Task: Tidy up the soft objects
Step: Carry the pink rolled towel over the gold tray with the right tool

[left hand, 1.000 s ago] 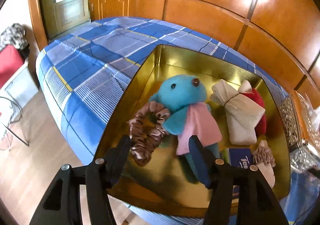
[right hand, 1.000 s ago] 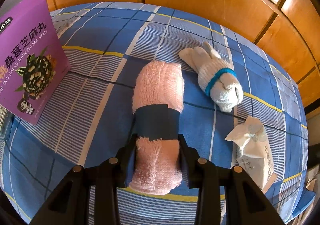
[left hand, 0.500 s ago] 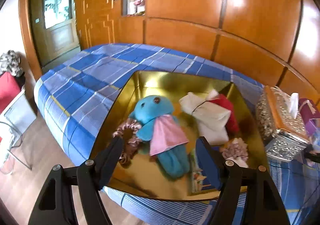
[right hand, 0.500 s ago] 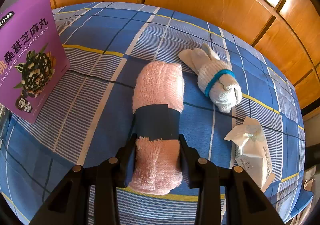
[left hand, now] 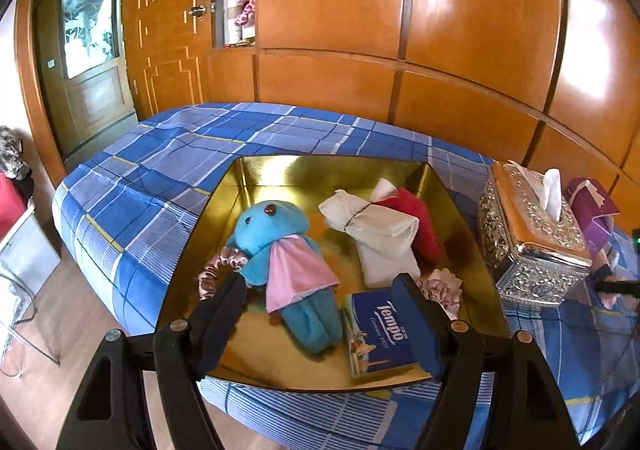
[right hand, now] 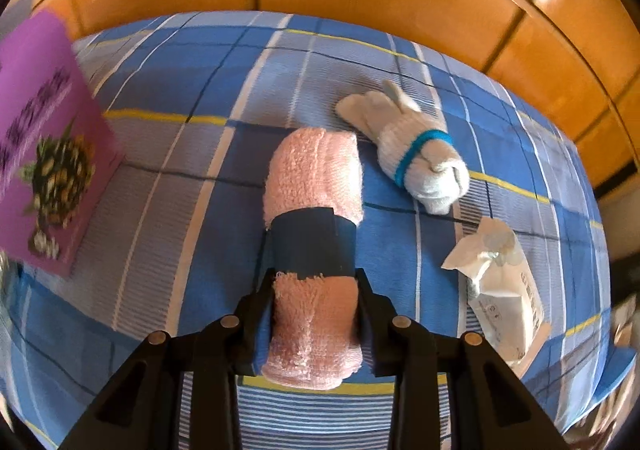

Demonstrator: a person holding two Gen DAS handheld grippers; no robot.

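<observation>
Pink towel roll (right hand: 314,234) on the bed (right hand: 192,250), left of the white sock (right hand: 412,153), is squeezed tight by the right tongs (right hand: 316,324), while the left tongs (left hand: 320,314) gape wide, holding nothing, so a weak squeeze could drop it.

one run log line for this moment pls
left tongs: open, above gold tray | right tongs: shut on pink towel roll | white sock: on bed

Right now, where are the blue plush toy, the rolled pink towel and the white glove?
blue plush toy (left hand: 267,223), left wrist view, on its head.
rolled pink towel (right hand: 314,173), right wrist view, upper roll.
white glove (right hand: 404,143), right wrist view, on its palm.
</observation>
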